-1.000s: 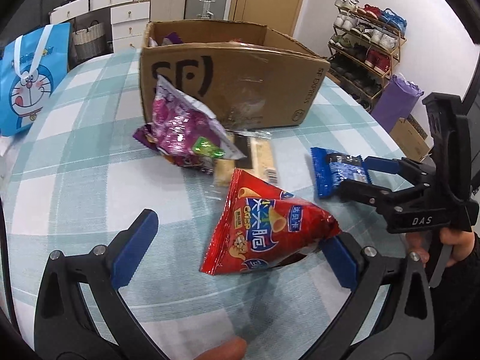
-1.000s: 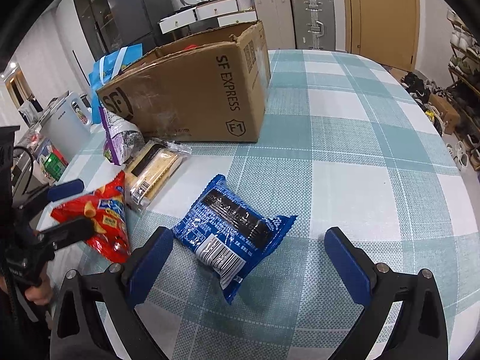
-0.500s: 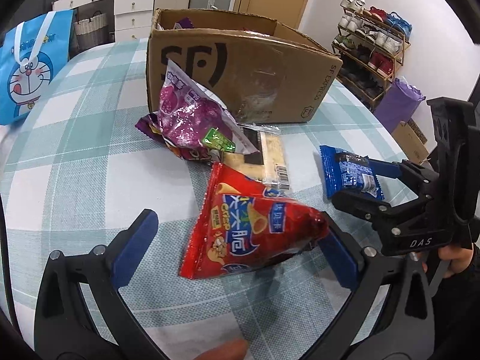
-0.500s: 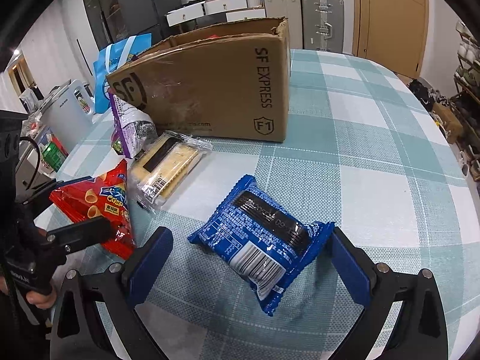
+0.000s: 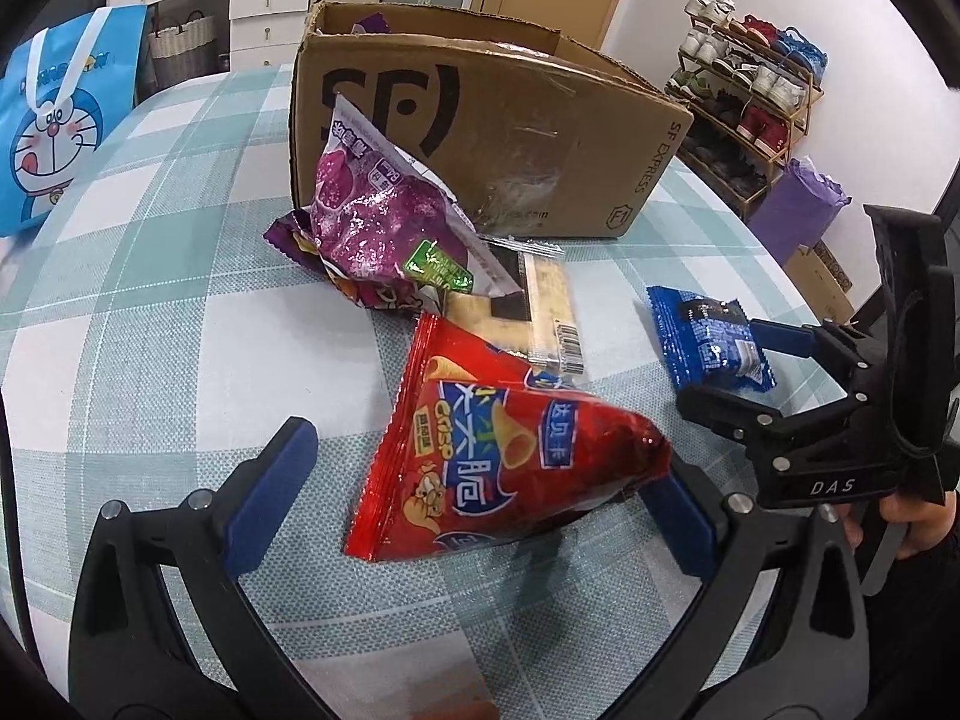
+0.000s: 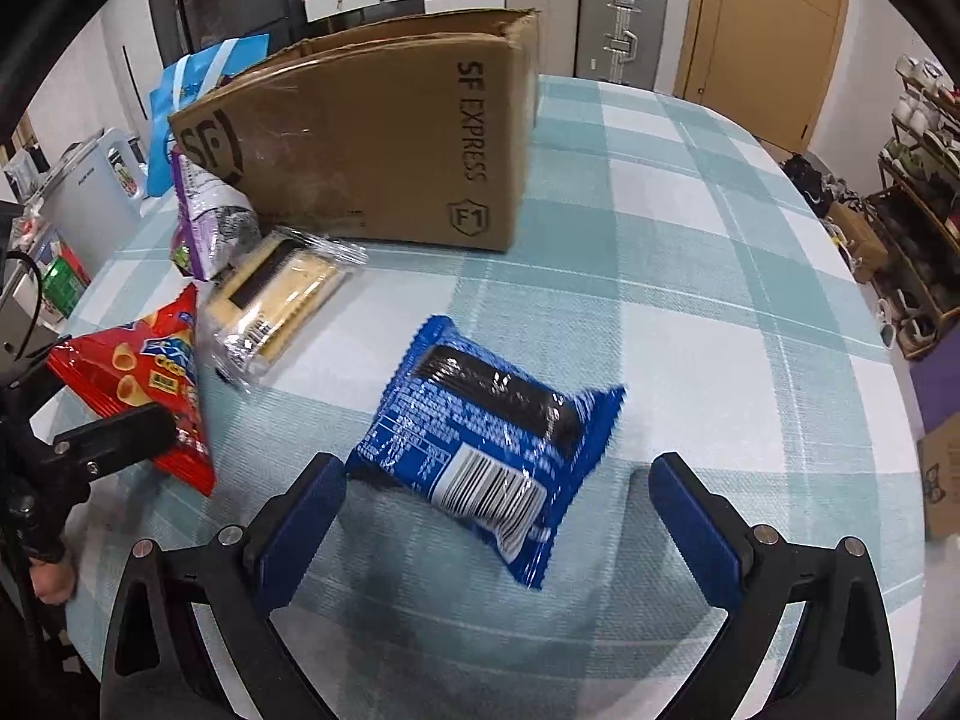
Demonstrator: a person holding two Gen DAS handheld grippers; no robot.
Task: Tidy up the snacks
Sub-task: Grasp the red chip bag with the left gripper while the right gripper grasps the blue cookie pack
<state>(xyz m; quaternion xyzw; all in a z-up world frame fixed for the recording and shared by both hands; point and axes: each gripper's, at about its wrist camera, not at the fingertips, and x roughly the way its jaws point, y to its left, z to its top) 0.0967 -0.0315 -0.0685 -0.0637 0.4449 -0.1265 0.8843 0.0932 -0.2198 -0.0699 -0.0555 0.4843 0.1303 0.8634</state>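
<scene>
Both tools sit low over the counter (image 6: 690,252) with their jaws spread wide. On my left tool (image 5: 480,492) the red chip bag (image 5: 498,456) lies between the two blue pads; its puffed end touches the right-hand pad (image 5: 678,516), while the left-hand pad stands apart from it. My right tool (image 6: 498,516) straddles the blue cookie pack (image 6: 486,438), which lies flat on the checked cloth with its barcode end towards me. That pack's corner is right at the left pad (image 6: 306,510), though I cannot tell whether they touch, and the other pad is clear of it.

Seen from my left tool, the right tool (image 5: 750,372) reaches in from the side with the blue cookie pack (image 5: 708,342) between its fingers.

Behind the red chip bag a clear-wrapped cracker pack (image 5: 540,312) lies flat, its near end tucked under the bag's top edge. A purple snack bag (image 5: 384,222) leans against the front of the open cardboard box (image 5: 528,120), resting over another purple wrapper. Something purple shows above the box's back rim. From the right tool's view the cracker pack (image 6: 276,306) lies between the red chip bag (image 6: 150,384) and the cardboard box (image 6: 384,138), near the box's front wall.

A blue cartoon bag (image 5: 54,120) stands at the counter's far left edge.
</scene>
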